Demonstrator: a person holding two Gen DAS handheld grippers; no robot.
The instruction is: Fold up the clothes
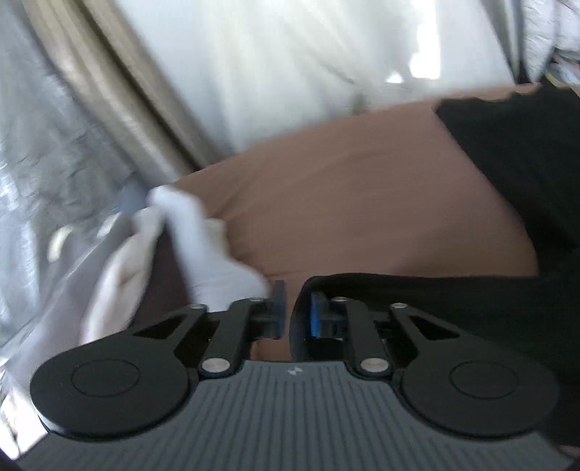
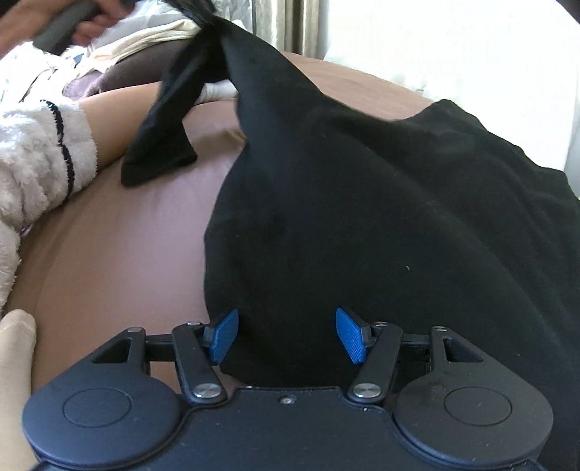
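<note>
The black garment (image 2: pixel 380 224) fills the middle and right of the right wrist view, lying on a brown sheet (image 2: pixel 119 261), with one part drawn up to a peak at the top centre of the frame and a loose flap hanging down to the left of that peak. In the left wrist view the same black cloth (image 1: pixel 514 174) runs along the right edge and sweeps across to the left gripper (image 1: pixel 294 311), whose jaws are nearly closed with a dark edge of the cloth pinched between the blue pads. The right gripper (image 2: pixel 286 337) sits at the bottom centre of its frame with jaws wide apart over the near hem, gripping nothing.

A hand (image 2: pixel 90 21) at the upper left of the right wrist view grips a grey handle. A fluffy white sleeve (image 2: pixel 43 152) lies at the left edge, and pale clothes (image 1: pixel 203 239) are heaped at the lower left of the left wrist view.

The risks, as I judge them: the left pinch looks shallow, so a quick pull could slip the cloth free; the left wrist view is blurred, suggesting fast motion; and the hanging flap may fold under itself, leaving a lumpy crease. With the near hem unheld, the whole garment could drag across the sheet.
</note>
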